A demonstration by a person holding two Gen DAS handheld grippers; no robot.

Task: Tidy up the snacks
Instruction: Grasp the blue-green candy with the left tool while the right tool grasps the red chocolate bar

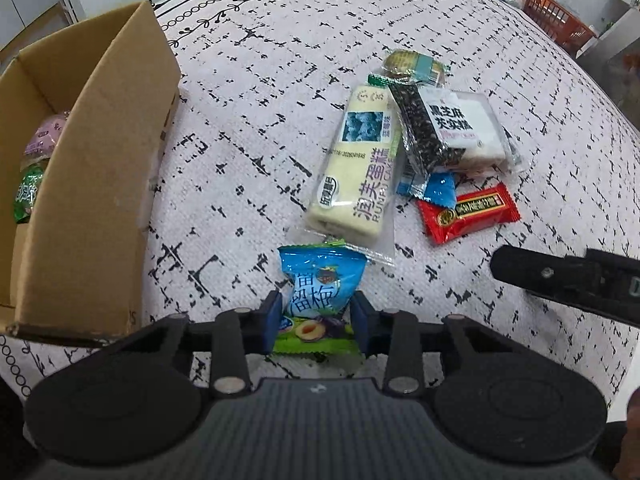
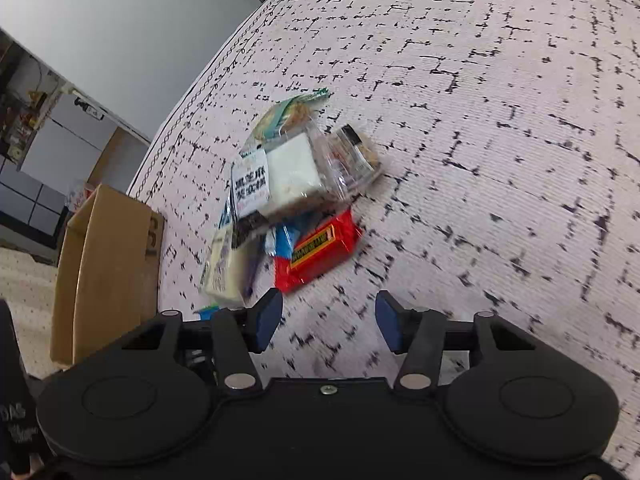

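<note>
My left gripper (image 1: 316,320) is shut on a blue and green plum candy packet (image 1: 316,296), held just above the cloth. Ahead lies a pile of snacks: a cream cake roll pack (image 1: 356,164), a black sesame bar (image 1: 424,128), a white cake pack (image 1: 476,128) and a red candy bar (image 1: 468,212). An open cardboard box (image 1: 92,184) stands to the left with a green and purple snack (image 1: 34,176) inside. My right gripper (image 2: 328,320) is open and empty, low over the cloth just before the red bar (image 2: 316,252) and the pile (image 2: 280,176).
The patterned white tablecloth (image 1: 240,128) covers the table. An orange basket (image 1: 556,20) sits beyond the far right edge. The right gripper's finger (image 1: 568,280) shows at the right of the left wrist view. The box (image 2: 108,272) stands at the table's left edge.
</note>
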